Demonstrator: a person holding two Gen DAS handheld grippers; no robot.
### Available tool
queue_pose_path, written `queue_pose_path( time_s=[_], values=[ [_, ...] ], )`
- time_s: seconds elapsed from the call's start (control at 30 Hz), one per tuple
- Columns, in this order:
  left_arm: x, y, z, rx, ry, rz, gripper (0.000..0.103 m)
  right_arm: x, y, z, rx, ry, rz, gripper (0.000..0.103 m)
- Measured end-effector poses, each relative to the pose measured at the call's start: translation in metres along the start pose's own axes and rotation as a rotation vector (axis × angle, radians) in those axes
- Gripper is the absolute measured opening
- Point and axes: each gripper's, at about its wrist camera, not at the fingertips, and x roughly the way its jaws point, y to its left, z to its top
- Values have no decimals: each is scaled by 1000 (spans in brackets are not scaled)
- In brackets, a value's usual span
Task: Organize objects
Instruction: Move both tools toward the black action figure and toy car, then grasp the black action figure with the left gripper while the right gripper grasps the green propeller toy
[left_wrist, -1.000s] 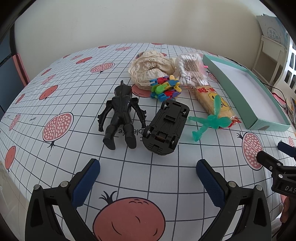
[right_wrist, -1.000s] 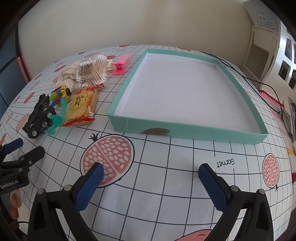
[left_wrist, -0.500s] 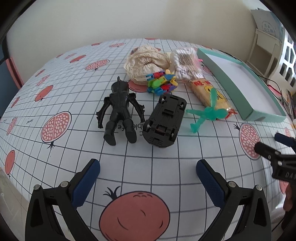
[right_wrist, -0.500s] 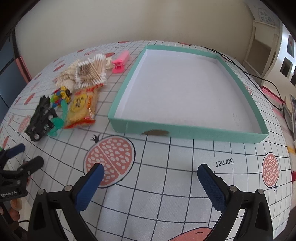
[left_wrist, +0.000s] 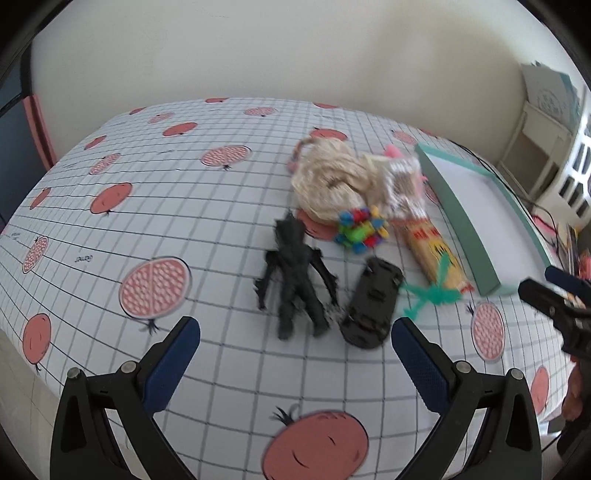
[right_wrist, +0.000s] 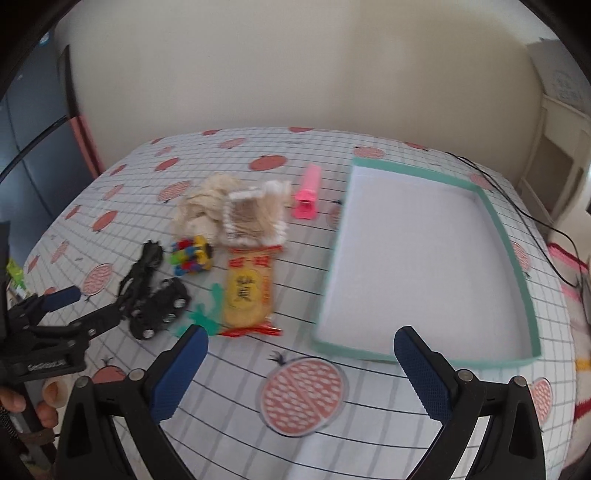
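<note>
A black figure (left_wrist: 295, 273) lies on the pomegranate cloth beside an upturned black toy car (left_wrist: 373, 306). Around them are a colourful block toy (left_wrist: 360, 230), a yellow snack pack (left_wrist: 434, 254) (right_wrist: 247, 291), a green rubber figure (left_wrist: 432, 295), a cotton swab bag (right_wrist: 256, 216), a cream cloth (left_wrist: 328, 184) and a pink clip (right_wrist: 308, 195). The empty teal tray (right_wrist: 517, 258) (left_wrist: 461, 221) sits to the right. My left gripper (left_wrist: 295, 354) hangs open, short of the figure and car. My right gripper (right_wrist: 301, 362) is open before the tray's near-left corner.
A white shelf unit (left_wrist: 543, 147) stands past the table on the right, and a black cable (right_wrist: 535, 218) runs off the far right edge. A hand (right_wrist: 22, 402) holds the left gripper at the table's near-left edge. A wall backs the table.
Both grippers have drawn back and risen, so the objects and tray look farther off. The right view has swung left, taking in the toy pile. Nothing was grasped.
</note>
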Motion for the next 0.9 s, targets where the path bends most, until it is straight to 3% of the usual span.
queue_pose_path(
  time_s=[0.13, 0.27, 0.5, 0.6, 0.8, 0.9],
  values=[
    [4, 8, 6, -18, 1, 14, 103, 9, 28, -3, -69, 7, 59, 96],
    [12, 8, 11, -23, 3, 13, 103, 22, 42, -7, -93, 37, 112, 82],
    [21, 17, 13, -29, 3, 17, 103, 41, 43, -10, -53, 75, 168, 58],
    [25, 18, 14, -25, 4, 19, 102, 42, 37, -10, -27, 80, 187, 52],
    [33, 19, 17, -27, 15, 15, 96, 44, 35, -9, -10, 82, 204, 34],
    [35, 18, 18, -26, 15, 18, 93, 45, 35, -9, -4, 87, 213, 33]
  ],
)
